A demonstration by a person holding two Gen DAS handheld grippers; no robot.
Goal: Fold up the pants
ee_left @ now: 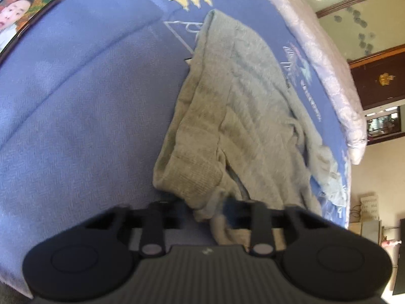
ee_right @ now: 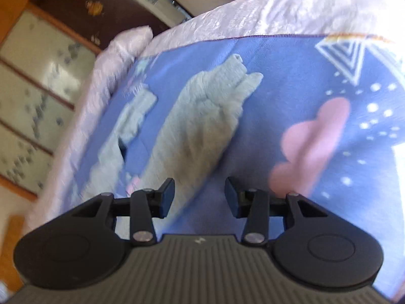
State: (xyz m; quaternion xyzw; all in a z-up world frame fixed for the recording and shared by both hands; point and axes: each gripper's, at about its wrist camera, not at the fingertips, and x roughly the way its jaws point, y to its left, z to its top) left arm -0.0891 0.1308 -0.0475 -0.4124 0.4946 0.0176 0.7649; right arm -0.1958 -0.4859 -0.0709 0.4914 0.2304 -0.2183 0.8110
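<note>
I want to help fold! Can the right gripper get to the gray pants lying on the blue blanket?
Probably yes. The right gripper is open and holds nothing, and the gray pants lie spread on the blue blanket just ahead of its fingers, with nothing between them.

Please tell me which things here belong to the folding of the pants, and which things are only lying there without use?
For the job:
- pants, grey knit, on the blanket
- left gripper, shut on the pants
- right gripper, open, holding nothing
- blanket, the surface under the pants

Just lying about:
- phone, screen lit, on the blanket
- second grey garment beside the pants
</note>
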